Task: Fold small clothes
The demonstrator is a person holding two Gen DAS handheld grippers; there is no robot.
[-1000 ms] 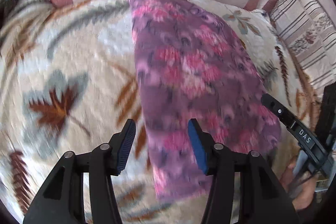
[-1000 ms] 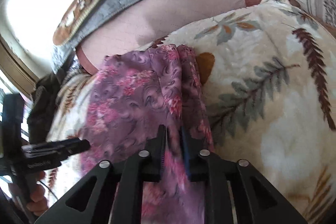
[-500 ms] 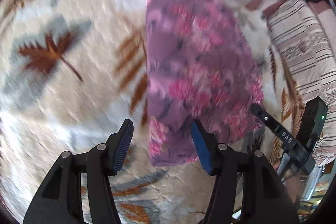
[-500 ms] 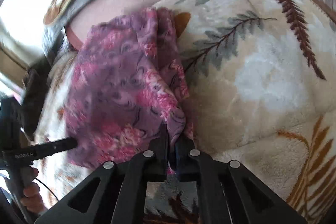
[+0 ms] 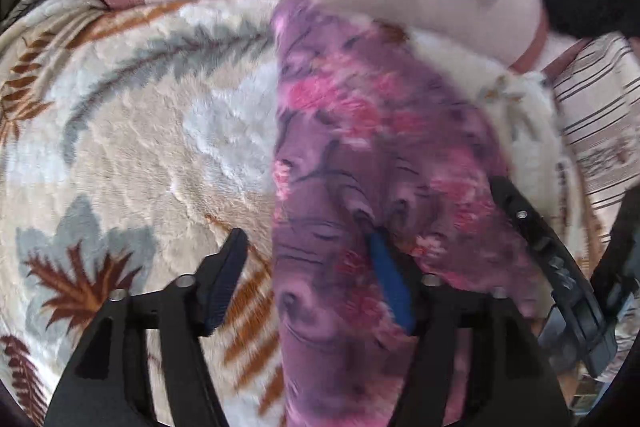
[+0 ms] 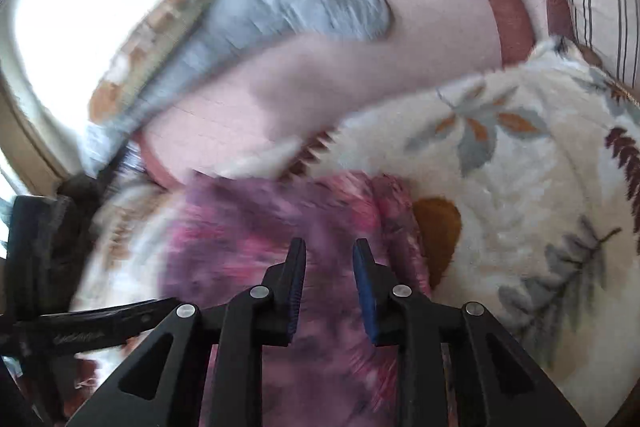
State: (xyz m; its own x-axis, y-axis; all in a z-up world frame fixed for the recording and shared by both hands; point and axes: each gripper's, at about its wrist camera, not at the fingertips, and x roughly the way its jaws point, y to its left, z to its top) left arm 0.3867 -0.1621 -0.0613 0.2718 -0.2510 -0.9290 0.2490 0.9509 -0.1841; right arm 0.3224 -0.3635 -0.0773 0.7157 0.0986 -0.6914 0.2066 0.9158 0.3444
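The purple floral garment point(image 5: 360, 187) lies folded lengthwise on the leaf-print blanket point(image 5: 140, 147), running from near to far. The left gripper point(image 5: 308, 267) is spreading wide — the garment's left edge lies between its fingers, unpinched. The right gripper point(image 6: 329, 267) is parting narrowly above the cloth — nothing gripped.
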